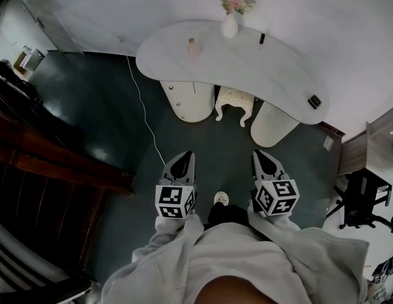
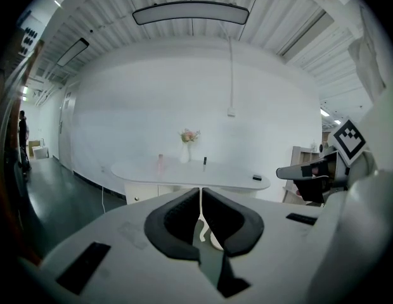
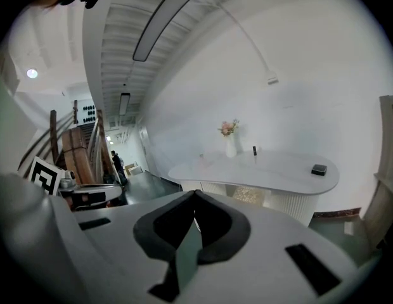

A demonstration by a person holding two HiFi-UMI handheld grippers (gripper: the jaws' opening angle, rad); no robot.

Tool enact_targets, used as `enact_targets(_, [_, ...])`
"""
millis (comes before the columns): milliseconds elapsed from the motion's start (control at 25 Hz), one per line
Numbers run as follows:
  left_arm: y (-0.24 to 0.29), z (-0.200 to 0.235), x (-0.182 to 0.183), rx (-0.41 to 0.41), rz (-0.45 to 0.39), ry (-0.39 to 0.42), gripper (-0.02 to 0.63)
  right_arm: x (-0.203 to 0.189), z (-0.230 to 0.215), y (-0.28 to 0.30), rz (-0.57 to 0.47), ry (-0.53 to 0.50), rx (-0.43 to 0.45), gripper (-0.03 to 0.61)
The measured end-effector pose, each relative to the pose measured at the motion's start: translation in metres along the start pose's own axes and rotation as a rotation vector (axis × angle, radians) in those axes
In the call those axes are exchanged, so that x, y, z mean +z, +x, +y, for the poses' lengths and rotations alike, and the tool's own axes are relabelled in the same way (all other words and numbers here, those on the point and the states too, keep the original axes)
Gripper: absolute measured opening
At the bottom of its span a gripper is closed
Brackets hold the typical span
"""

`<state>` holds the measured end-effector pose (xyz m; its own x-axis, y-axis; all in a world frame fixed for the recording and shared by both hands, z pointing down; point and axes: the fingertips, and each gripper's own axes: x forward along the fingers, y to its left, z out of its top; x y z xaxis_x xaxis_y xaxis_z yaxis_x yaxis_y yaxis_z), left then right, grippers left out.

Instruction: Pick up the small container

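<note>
A white curved table (image 1: 247, 65) stands well ahead of me across a dark floor. On its left part sits a small pale pink container (image 1: 193, 45), also visible in the left gripper view (image 2: 160, 162). A vase of flowers (image 1: 229, 19), a small dark upright item (image 1: 262, 38) and a small black box (image 1: 314, 101) share the top. My left gripper (image 1: 184, 159) and right gripper (image 1: 260, 157) are held side by side near my body, far short of the table. Both are shut and hold nothing; the pads meet at the tips (image 2: 200, 192) (image 3: 194, 195).
A white ornate stool (image 1: 234, 101) is tucked under the table between its two round pedestals. A white cable (image 1: 142, 106) runs over the floor. A wooden staircase (image 1: 51, 163) lies at the left, a black chair (image 1: 361, 201) and a wooden shelf (image 1: 374, 144) at the right.
</note>
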<state>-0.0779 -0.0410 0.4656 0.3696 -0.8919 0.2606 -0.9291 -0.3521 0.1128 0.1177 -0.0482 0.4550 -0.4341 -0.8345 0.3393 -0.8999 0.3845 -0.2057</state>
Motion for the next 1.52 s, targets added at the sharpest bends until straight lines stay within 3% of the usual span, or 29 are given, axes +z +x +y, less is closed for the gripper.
enact_targets(600, [0.066, 0.016, 0.024, 0.015, -0.029, -0.007, 0.023, 0.029, -0.029, 0.057, -0.020, 0.014, 0.050, 0.049])
enact_targets(1160, [0.044, 0.013, -0.009, 0.018, 0.028, -0.022, 0.023, -0.014, -0.014, 0.043, 0.033, 0.063, 0.046, 0.049])
enact_targets(1520, [0.075, 0.022, -0.008, 0.003, 0.039, -0.031, 0.023, -0.009, -0.034, 0.064, 0.044, 0.065, 0.018, 0.049])
